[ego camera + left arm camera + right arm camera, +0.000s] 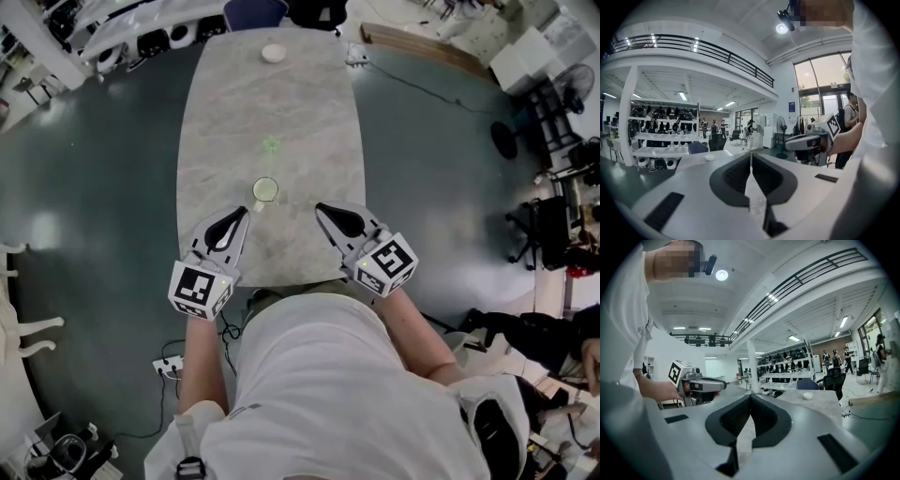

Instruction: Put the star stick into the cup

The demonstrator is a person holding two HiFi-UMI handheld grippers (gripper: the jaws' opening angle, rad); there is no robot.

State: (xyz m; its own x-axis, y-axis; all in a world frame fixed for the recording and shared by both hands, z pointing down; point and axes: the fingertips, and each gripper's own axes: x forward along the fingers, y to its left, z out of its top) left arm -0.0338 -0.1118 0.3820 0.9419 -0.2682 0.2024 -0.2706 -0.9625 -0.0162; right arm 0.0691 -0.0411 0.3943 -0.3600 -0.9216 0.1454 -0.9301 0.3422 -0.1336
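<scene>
In the head view a pale green star stick (pixel 271 145) lies flat on the marble table (pixel 216 112), just beyond a small cup (pixel 265 190) that stands upright near the table's middle. My left gripper (pixel 243 213) hovers over the near end of the table, its tips just left of the cup and nearer to me. It is shut and holds nothing. My right gripper (pixel 320 207) is to the right of the cup, also shut and empty. In each gripper view the jaws (pixel 751 157) (pixel 750 397) meet, and the other gripper (pixel 813 140) (pixel 696 385) shows alongside.
A small white bowl (pixel 274 52) sits at the table's far end. A blue chair (pixel 255 11) stands behind it. A wooden plank (pixel 422 42) and a cable lie on the floor at the far right. My body is against the near edge.
</scene>
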